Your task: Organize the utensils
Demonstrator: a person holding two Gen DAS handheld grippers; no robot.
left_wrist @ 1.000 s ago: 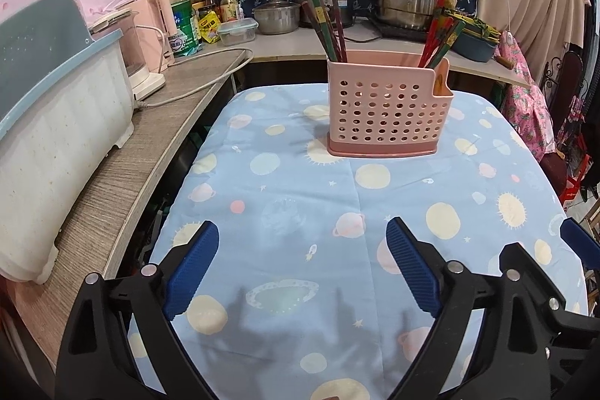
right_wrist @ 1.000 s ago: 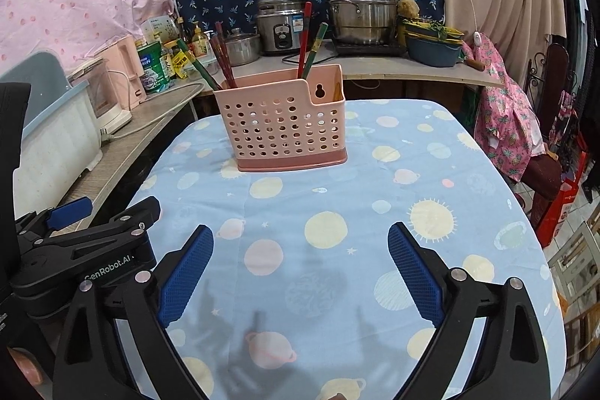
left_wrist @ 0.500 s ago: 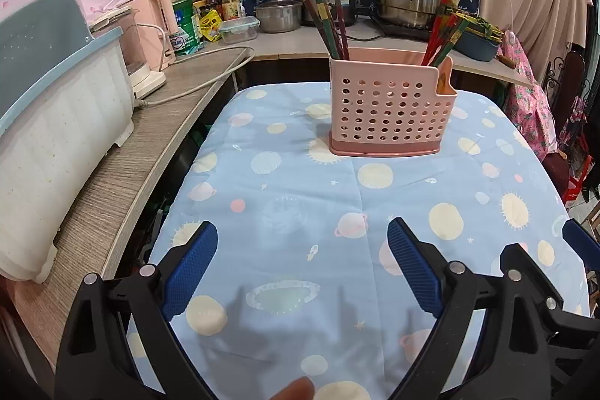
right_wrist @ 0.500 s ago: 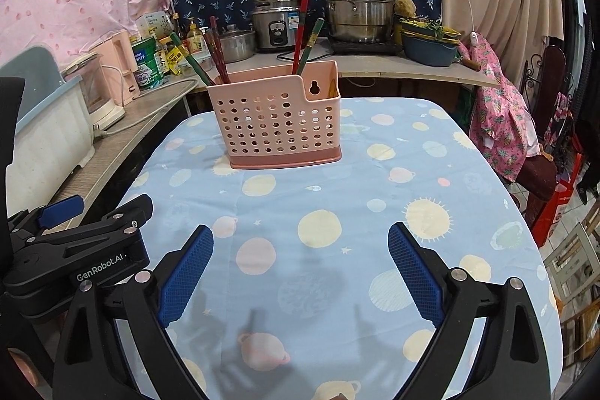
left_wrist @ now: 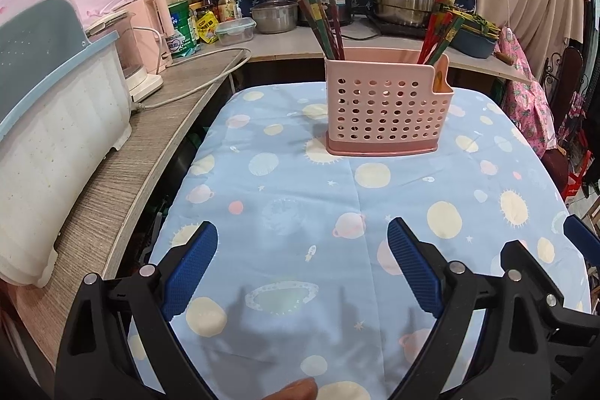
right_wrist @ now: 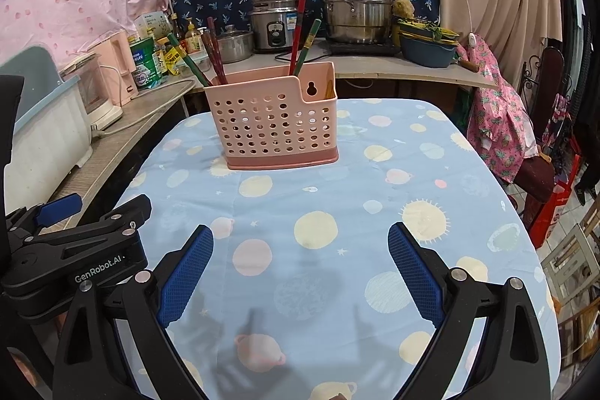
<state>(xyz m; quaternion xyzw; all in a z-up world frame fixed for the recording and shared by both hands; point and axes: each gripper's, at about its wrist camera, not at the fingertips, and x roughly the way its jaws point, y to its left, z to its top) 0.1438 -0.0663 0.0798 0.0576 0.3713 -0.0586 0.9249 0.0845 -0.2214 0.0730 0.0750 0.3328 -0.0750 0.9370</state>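
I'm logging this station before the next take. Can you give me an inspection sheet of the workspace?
Surface: tablecloth, blue with planets, lying flat.
Job's things: pink caddy upright; chopsticks at both its ends.
Clutter: nothing seen on the cloth.
Grippers: left gripper open, empty; right gripper open, empty.
Cables: white cord across the side counter.
Surroundings: steamer pot, rice cooker, white bin, curtains.
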